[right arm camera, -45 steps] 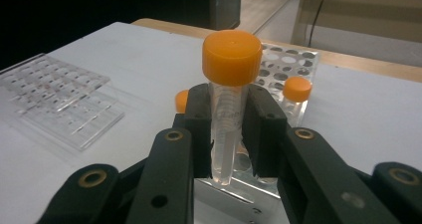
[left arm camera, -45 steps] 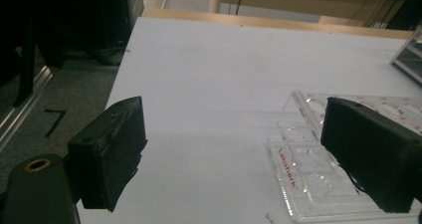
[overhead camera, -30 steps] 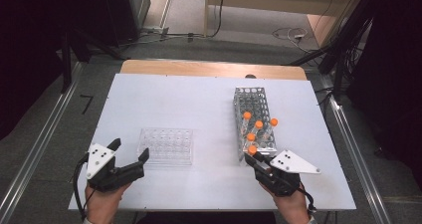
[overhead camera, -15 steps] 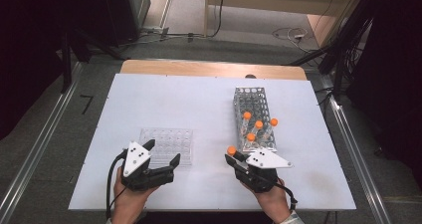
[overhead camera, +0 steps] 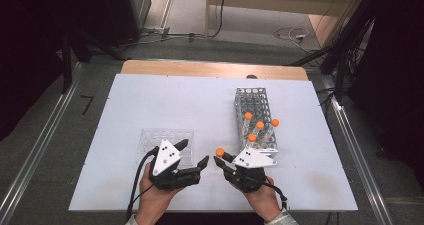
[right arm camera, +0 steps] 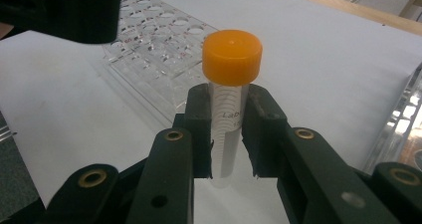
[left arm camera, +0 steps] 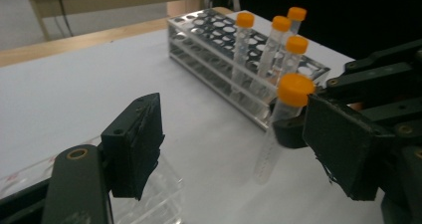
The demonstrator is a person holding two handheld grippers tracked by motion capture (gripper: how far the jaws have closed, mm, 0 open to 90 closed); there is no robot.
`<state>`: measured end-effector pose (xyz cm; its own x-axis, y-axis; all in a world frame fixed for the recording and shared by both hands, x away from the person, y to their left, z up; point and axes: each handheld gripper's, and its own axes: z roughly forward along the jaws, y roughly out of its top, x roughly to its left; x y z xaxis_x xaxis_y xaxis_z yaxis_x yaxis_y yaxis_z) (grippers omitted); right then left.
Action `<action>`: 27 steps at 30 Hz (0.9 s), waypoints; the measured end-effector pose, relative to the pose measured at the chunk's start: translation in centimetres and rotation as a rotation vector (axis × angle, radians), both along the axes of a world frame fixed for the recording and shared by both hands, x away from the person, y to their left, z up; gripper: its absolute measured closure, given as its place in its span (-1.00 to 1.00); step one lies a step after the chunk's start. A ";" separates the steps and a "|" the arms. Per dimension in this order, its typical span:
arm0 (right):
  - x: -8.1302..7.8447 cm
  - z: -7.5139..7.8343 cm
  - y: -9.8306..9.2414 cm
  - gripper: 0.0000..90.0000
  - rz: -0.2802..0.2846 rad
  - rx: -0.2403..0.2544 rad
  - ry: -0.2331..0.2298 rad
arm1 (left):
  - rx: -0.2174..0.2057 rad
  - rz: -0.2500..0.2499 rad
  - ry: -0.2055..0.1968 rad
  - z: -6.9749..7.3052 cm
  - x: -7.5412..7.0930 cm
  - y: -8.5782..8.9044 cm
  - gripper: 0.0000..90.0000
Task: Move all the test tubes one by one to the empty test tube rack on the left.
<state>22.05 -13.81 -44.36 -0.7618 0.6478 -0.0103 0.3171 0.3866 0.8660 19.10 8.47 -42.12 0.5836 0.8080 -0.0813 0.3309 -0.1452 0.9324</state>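
My right gripper [overhead camera: 223,159] [right arm camera: 226,129] is shut on a clear test tube with an orange cap [overhead camera: 220,152] [right arm camera: 232,57], gripped just below the cap and held upright above the white table [overhead camera: 165,100]. My left gripper [overhead camera: 193,153] [left arm camera: 239,149] is open just left of it, and its jaws have just been closing. In the left gripper view the held tube [left arm camera: 278,129] stands in the gap close to the right-hand jaw, and neither pad presses on it. The other gripper [left arm camera: 383,79] is behind it.
A tube rack [overhead camera: 256,116] [left arm camera: 214,40] at the right holds several orange-capped tubes. A flat clear plastic rack [overhead camera: 165,139] [right arm camera: 159,50] lies at the front left, partly under my left gripper. The wooden table edge [overhead camera: 210,67] runs along the back.
Both hands have moved toward each other at the table's front. The right gripper has carried the tube left, away from the tube rack. The left gripper has moved right over the clear rack.
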 end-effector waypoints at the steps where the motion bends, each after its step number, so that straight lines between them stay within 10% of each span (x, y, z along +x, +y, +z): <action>1: 0.1 0.0 0.1 0.60 0.002 0.000 0.001 | -0.003 -0.010 -0.010 0.0 0.1 -0.5 -0.43; 27: -0.4 -0.1 1.3 0.60 0.042 0.002 0.006 | 0.008 -0.127 0.041 -0.5 1.0 -2.4 0.53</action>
